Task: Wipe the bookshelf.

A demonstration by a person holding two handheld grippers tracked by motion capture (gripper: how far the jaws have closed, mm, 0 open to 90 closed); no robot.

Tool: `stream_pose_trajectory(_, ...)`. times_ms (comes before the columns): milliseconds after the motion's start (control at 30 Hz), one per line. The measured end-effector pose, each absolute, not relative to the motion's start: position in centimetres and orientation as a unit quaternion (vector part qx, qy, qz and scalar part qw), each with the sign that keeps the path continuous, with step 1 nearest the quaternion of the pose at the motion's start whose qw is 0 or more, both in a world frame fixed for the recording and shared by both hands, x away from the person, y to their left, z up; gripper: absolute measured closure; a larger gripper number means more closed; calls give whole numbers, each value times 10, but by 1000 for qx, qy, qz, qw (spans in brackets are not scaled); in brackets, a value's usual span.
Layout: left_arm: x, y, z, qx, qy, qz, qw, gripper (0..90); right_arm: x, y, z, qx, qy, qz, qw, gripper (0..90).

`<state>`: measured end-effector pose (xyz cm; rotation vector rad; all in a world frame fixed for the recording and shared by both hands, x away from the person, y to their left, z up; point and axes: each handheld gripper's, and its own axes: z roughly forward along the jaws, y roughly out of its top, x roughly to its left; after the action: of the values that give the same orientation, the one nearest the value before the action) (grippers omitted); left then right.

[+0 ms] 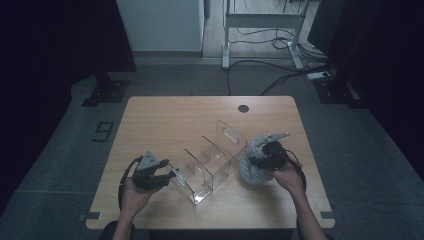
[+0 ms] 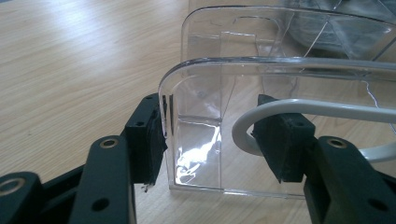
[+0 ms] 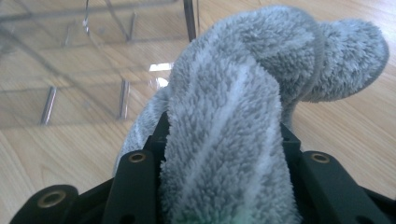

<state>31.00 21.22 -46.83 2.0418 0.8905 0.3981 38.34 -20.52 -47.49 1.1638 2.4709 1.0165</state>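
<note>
A clear acrylic divider rack [image 1: 212, 159] stands slantwise in the middle of the wooden table [image 1: 165, 117]. My left gripper [image 1: 171, 175] is at the rack's near-left end. In the left gripper view this gripper [image 2: 212, 140] stands open, with one of its pads [image 2: 147, 135] right at the edge of the rack's end panel [image 2: 280, 79] and the other in front of that panel. A fluffy grey towel [image 1: 250, 171] hangs bunched at the rack's right side. My right gripper [image 1: 259, 161] is shut on the towel. In the right gripper view the towel [image 3: 233, 93] bulges up between the jaws of that gripper [image 3: 224, 135].
A white cable [image 2: 317, 108] loops in front of the rack panel. The table has a round cable hole [image 1: 243, 108] near its far edge. Behind the table are a white desk frame [image 1: 260, 20], floor cables [image 1: 280, 65] and dark stands at both sides.
</note>
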Motion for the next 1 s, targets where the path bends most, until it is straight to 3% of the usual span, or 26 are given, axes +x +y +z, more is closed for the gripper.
stream_pose_trajectory(333,310,212,-468,818,353,154,427,447,392,-197,-486,371,850,361,95,604)
stream_pose_trajectory(1000,309,211,-469,816,356,154,429,445,403,-178,-523,386,875,277,89,602)
